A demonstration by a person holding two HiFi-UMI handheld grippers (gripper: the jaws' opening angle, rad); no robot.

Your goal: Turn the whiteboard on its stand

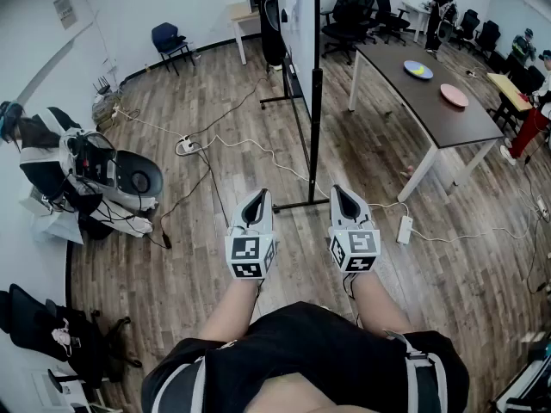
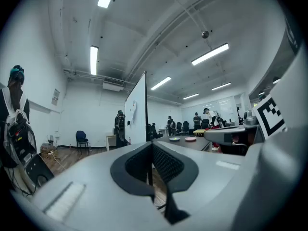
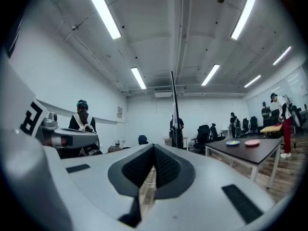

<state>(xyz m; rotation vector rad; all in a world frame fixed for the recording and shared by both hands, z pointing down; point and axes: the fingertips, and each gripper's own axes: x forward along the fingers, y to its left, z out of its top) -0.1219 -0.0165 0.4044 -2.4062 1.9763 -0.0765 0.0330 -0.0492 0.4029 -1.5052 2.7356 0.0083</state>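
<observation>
**Whiteboard untouched; both grippers shut and empty**

A person [image 1: 34, 149] stands at far left beside a grey-and-white machine [image 1: 129, 177]. On the wall above them is a notice [image 1: 65, 10], its print too small to read. A white cable [image 1: 250, 147] runs over the wood floor from that side towards the centre.

The left gripper [image 1: 256, 198] is held level with its jaws together and nothing between them. The whiteboard [image 1: 298, 20] stands ahead of it and well apart. It is upright and seen edge-on in the head view. Its dark post [image 1: 316, 114] drops to a foot bar [image 1: 297, 205] on the floor, which shows between the two gripper tips. Nothing stands between the grippers and the stand except cable on the floor.

The right gripper [image 1: 343, 194] is also level, closed and empty. Both grippers' cubes carry black square markers and no words.

Right of it lie a power strip [image 1: 405, 229] and then a dark table [image 1: 430, 110], which bears a blue plate [image 1: 418, 70] and a pink plate [image 1: 454, 95].
</observation>
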